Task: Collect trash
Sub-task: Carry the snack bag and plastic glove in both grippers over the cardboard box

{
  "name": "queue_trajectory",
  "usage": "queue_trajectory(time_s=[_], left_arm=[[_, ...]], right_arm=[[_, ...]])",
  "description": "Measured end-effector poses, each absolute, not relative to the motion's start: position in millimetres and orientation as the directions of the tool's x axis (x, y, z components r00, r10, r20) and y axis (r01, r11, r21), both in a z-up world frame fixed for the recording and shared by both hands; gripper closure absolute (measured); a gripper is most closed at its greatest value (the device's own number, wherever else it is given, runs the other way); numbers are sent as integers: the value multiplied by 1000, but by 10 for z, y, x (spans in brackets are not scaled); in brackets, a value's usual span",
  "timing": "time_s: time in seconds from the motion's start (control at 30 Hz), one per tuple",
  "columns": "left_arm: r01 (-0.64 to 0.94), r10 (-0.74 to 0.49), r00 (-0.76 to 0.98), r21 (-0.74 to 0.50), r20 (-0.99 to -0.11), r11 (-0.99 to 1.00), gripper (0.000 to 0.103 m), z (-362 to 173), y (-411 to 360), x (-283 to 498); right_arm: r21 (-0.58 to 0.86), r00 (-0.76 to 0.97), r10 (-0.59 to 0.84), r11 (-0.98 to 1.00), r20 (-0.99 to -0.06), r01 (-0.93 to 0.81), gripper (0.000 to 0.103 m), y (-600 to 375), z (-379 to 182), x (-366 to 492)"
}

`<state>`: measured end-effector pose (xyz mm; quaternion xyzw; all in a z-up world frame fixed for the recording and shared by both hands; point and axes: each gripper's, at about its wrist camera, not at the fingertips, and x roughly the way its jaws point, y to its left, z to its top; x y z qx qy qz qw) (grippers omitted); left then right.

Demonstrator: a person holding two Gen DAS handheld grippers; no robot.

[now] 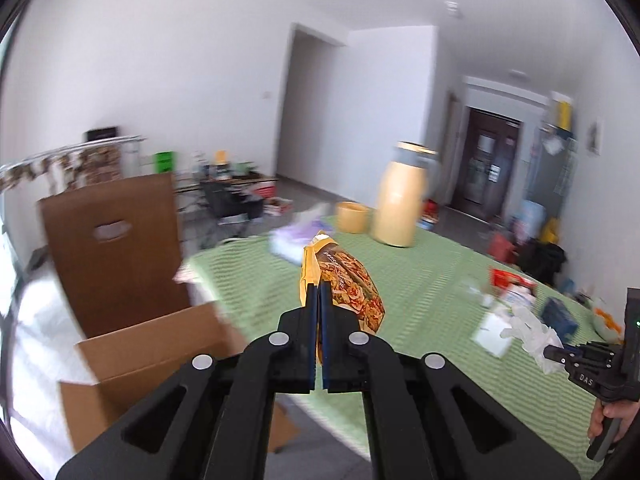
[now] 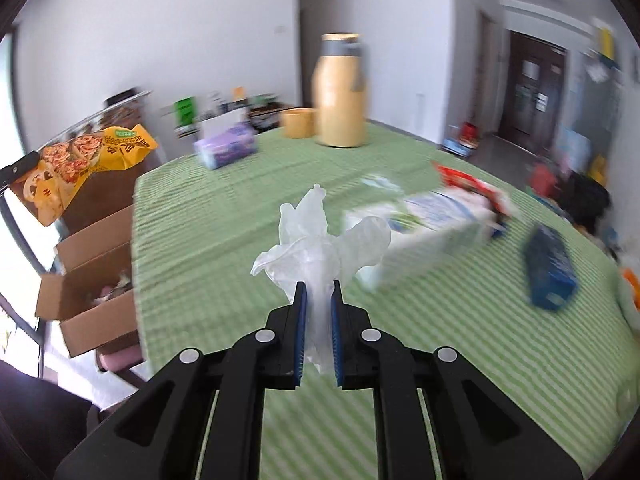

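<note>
An open cardboard box [image 2: 86, 280] stands at the left, beside the green-striped worktop [image 2: 224, 240]. Above it the left tool [image 1: 319, 292] is clamped tight on an orange snack bag [image 1: 352, 280]. Further right, over the worktop, the right tool [image 2: 319, 300] is pinched on a crumpled clear plastic glove [image 2: 312, 240]. A white carton [image 2: 432, 220] and blue packet [image 2: 550, 272] lie on the worktop to the right.

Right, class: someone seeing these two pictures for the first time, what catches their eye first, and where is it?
The left gripper is shut on an orange snack bag held near the open cardboard box beside the table. The right gripper pinches a crumpled clear plastic glove above the green striped tablecloth. At the table's far end stands a tall yellow bottle.
</note>
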<state>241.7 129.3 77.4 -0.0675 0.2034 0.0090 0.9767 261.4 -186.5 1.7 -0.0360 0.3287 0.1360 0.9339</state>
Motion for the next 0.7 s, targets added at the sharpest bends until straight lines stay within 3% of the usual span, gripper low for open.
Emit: queue_trajectory(time_s=[0.2, 0.33, 0.47, 0.7], left_arm=[[-276, 205, 874, -103, -441, 956, 103, 515, 2369, 2164], [-368, 264, 818, -112, -511, 923, 103, 191, 2852, 2126], [-397, 250, 769, -133, -589, 908, 103, -209, 3158, 2171], [-411, 222, 693, -124, -686, 903, 103, -817, 3484, 2379]], right_arm=[[39, 617, 430, 839, -660, -543, 92, -472, -72, 3078], [79, 471, 525, 723, -709, -686, 92, 419, -274, 3293], [94, 348, 523, 646, -778, -758, 92, 1191, -535, 3555], [22, 254, 387, 582, -886, -813, 91, 2188, -1149, 3935]])
